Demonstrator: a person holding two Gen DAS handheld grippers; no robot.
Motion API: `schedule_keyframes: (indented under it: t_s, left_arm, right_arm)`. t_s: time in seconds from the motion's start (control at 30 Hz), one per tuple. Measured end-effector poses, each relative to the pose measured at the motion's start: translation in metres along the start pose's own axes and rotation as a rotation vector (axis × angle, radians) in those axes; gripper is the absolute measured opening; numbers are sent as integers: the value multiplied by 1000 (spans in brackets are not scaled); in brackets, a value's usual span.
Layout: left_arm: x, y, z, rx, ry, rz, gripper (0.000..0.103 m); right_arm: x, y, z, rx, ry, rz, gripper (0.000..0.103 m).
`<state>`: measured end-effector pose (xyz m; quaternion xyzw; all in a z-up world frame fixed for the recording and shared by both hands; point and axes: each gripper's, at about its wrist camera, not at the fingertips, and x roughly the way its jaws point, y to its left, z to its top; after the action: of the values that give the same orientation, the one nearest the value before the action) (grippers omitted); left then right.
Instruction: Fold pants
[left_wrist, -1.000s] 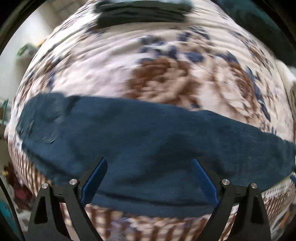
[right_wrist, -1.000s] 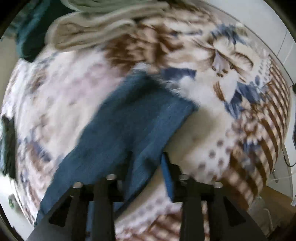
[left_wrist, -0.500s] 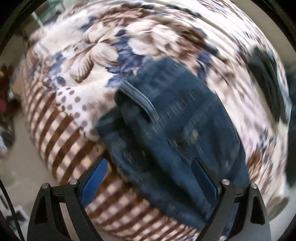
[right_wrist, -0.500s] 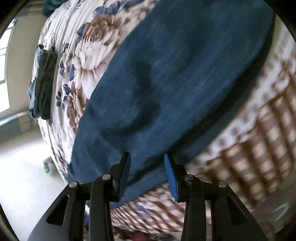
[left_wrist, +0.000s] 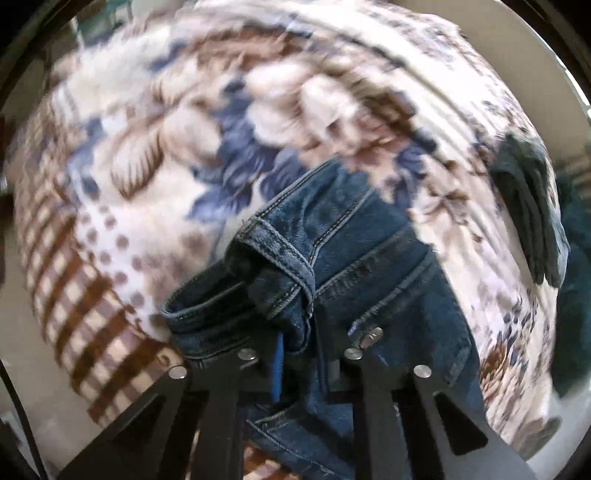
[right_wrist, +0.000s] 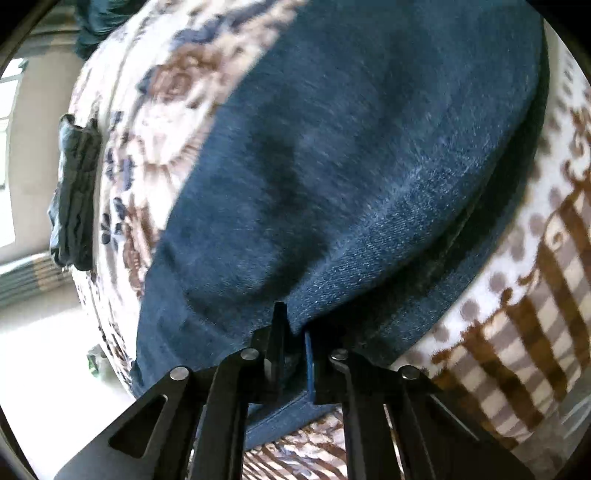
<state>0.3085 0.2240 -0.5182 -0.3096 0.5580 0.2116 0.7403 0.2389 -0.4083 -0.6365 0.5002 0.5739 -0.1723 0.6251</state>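
Note:
Dark blue jeans (left_wrist: 369, 258) lie on a bed with a floral and checked blanket (left_wrist: 147, 166). In the left wrist view my left gripper (left_wrist: 299, 339) is shut on the jeans' waistband, which bunches up between the fingers. In the right wrist view the jeans' leg (right_wrist: 351, 166) spreads wide across the blanket (right_wrist: 517, 295). My right gripper (right_wrist: 293, 332) is shut on the leg's near edge, the denim pinched between the fingers.
A folded dark garment (left_wrist: 528, 210) lies near the bed's far edge; it also shows in the right wrist view (right_wrist: 74, 192). Dark green cloth (left_wrist: 576, 295) sits at the far right. Pale floor (right_wrist: 44, 350) shows beside the bed.
Both grippers have closed on the jeans. The left swung from the leg to the waistband and gripped it. The right came down onto the leg's edge and pinched it.

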Motion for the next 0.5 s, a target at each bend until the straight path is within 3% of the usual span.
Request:
schedule_keyframes:
  t_s: [0.1,0.23,0.5]
  left_arm:
    - [-22,1,3,26,-42,-4,10]
    - [-32,15,6,-2,-22,-1,10]
    - [19,28,-7,41,41,94,14]
  right_arm:
    - [-17,7,-8,-33,-24,0,7]
    - [-42,-3,-22,-54,-26,4,7]
    - [-17,-28,-29,-44,24,-56,7]
